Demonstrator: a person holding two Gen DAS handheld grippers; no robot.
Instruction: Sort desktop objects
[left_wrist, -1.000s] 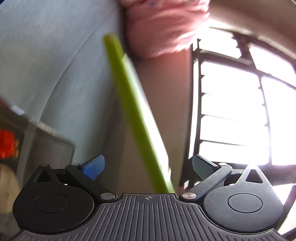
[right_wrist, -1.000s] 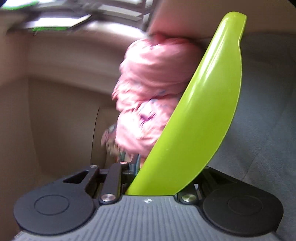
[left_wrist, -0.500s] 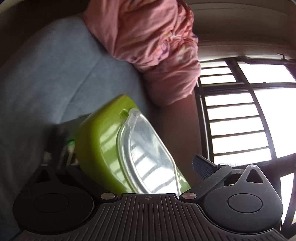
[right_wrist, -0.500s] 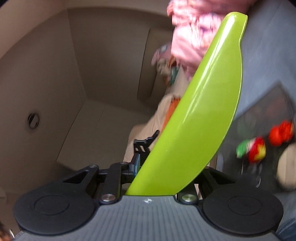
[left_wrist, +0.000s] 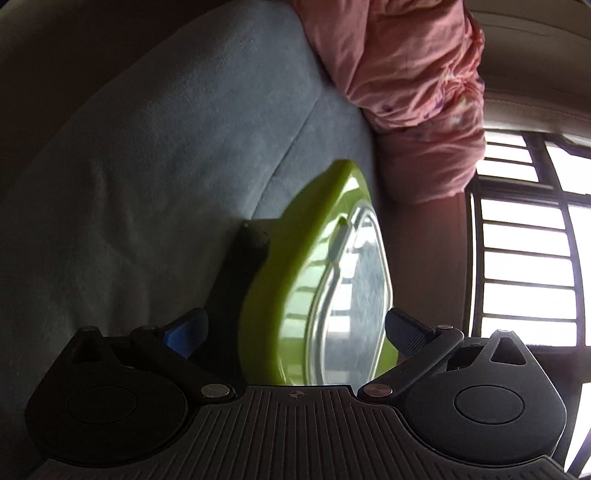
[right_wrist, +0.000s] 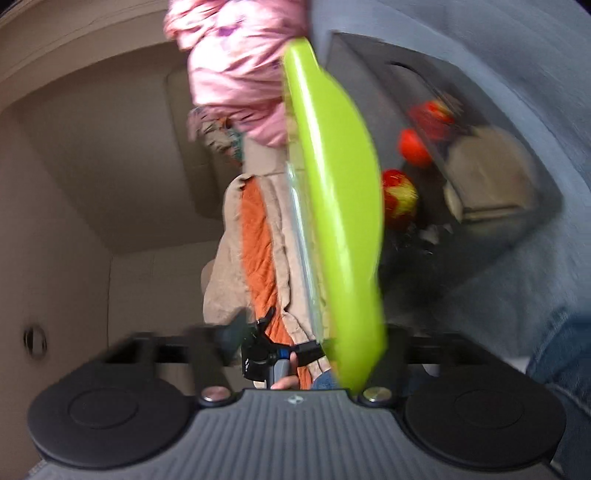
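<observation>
While the green case (right_wrist: 338, 206) hangs in the air between the wide-spread, empty left fingers (left_wrist: 408, 330) and the blurred right fingers, whose grip I cannot tell, sorting seems midway: red balls (right_wrist: 415, 146) already lie in a dark tray (right_wrist: 532, 236).

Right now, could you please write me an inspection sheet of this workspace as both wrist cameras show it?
Surface: grey fabric, soft and creased.
Job's things: green case with a clear window, held on edge between the left gripper's fingers; also seen in the right view.
Clutter: dark tray holding red balls and a beige item; pink cloth; orange and beige cloth.
Grippers: left gripper open around the case; right gripper blurred, case at its right finger, grip unclear.
Cables: nothing seen.
Surroundings: barred window; beige walls.
</observation>
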